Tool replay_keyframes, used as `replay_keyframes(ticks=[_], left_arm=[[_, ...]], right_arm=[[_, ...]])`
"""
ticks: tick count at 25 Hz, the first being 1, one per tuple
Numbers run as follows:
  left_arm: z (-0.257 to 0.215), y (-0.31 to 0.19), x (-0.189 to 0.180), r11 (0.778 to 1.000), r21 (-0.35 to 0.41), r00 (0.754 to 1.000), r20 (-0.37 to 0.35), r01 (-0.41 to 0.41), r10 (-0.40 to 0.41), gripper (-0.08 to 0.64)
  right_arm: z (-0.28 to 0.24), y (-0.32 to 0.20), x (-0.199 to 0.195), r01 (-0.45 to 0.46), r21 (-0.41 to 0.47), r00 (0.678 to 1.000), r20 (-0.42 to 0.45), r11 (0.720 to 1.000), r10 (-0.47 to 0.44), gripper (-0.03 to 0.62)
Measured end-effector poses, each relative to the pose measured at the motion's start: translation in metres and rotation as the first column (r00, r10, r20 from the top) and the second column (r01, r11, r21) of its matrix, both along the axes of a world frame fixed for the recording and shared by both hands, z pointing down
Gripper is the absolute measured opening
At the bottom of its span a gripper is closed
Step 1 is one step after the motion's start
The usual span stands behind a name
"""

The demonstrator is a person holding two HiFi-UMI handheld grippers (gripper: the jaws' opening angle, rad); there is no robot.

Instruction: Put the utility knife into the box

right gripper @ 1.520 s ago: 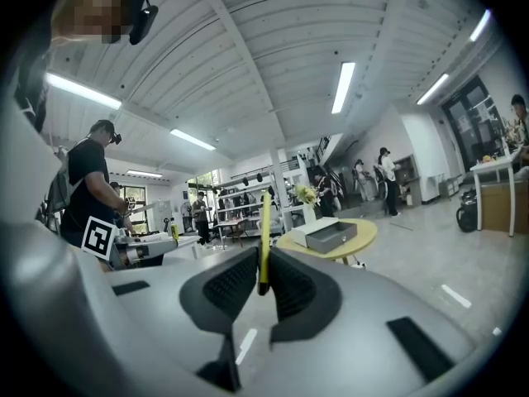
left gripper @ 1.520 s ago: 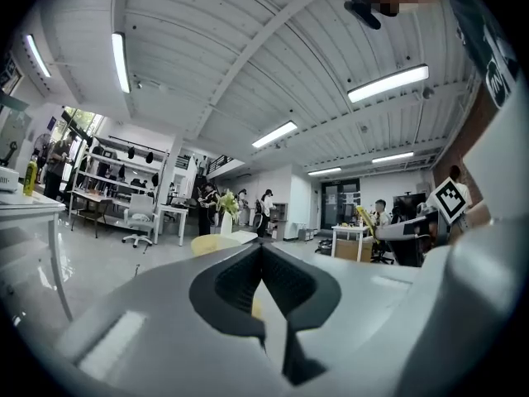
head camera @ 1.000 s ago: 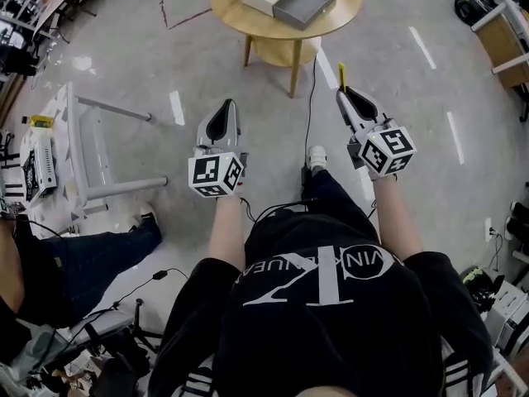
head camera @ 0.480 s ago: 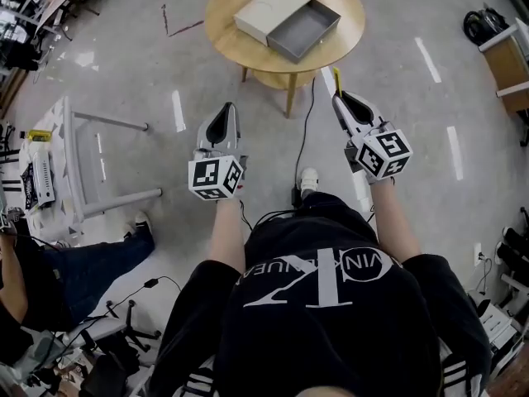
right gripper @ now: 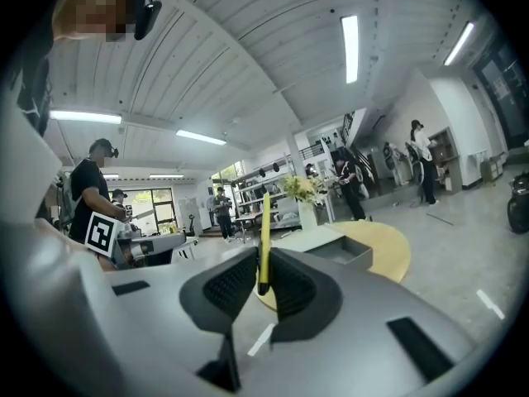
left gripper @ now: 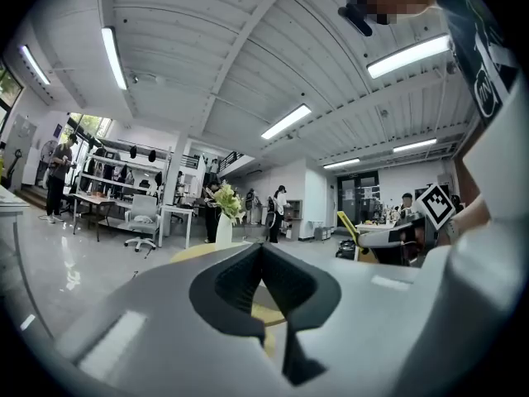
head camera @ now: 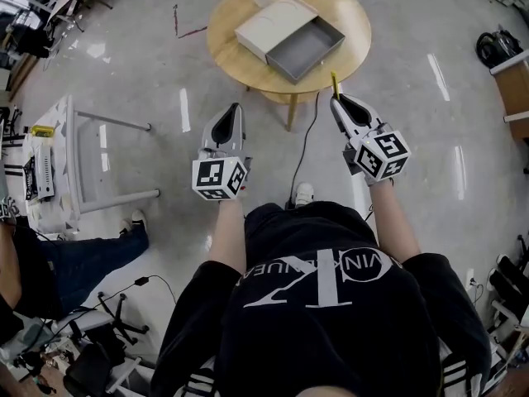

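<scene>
A slim yellow utility knife [head camera: 334, 83] [right gripper: 264, 242] stands upright between the jaws of my right gripper [head camera: 340, 103] [right gripper: 263, 286], which is shut on it, just short of the round wooden table's [head camera: 347, 46] near edge. On the table lies an open grey box [head camera: 311, 46] [right gripper: 351, 253] with its pale lid [head camera: 274, 24] beside it on the left. My left gripper [head camera: 231, 122] [left gripper: 263, 284] hangs over the floor left of the table leg, shut with nothing held.
A white vase with green leaves [left gripper: 226, 220] [right gripper: 305, 201] stands at the table's far edge. A white metal rack [head camera: 78, 160] sits on the floor at left. A seated person's leg [head camera: 91, 259] is at lower left. A cable [head camera: 307, 139] runs across the floor.
I have stepped toward the table; it and the box sit lower and nearer in the head view. Both grippers kept their pose, and the knife is still held.
</scene>
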State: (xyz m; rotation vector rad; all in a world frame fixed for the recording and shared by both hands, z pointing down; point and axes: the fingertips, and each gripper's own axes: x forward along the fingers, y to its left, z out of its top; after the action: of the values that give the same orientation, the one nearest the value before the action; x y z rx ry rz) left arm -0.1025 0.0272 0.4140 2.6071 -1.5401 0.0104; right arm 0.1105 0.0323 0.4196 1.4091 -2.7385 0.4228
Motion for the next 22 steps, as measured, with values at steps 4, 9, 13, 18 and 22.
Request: replay_keyframes(ticks=[4, 9, 13, 18, 22], left_arm=[[0.005, 0.002, 0.001, 1.000, -0.006, 1.000, -0.003, 0.012, -0.013, 0.011], [0.010, 0.008, 0.001, 1.000, -0.009, 1.000, 0.003, 0.011, -0.011, 0.011], [0.011, 0.006, -0.001, 1.000, -0.007, 1.000, 0.003, 0.015, -0.014, 0.011], [0.011, -0.011, 0.003, 1.000, -0.004, 1.000, 0.000, 0.004, -0.004, 0.011], [0.007, -0.027, 0.014, 1.000, -0.001, 1.000, -0.002, -0.022, 0.022, 0.011]], right_arm=[[0.005, -0.006, -0.003, 0.023, -0.004, 1.000, 0.013, 1.000, -0.023, 0.055], [0.014, -0.003, -0.010, 0.043, -0.018, 0.999, 0.024, 0.999, -0.042, 0.055], [0.017, -0.006, -0.010, 0.040, -0.024, 0.999, 0.032, 0.999, -0.039, 0.055], [0.014, -0.019, -0.011, 0.038, -0.020, 0.999, 0.033, 0.999, -0.037, 0.055], [0.012, -0.029, -0.008, 0.038, -0.025, 0.999, 0.031, 0.999, -0.037, 0.055]])
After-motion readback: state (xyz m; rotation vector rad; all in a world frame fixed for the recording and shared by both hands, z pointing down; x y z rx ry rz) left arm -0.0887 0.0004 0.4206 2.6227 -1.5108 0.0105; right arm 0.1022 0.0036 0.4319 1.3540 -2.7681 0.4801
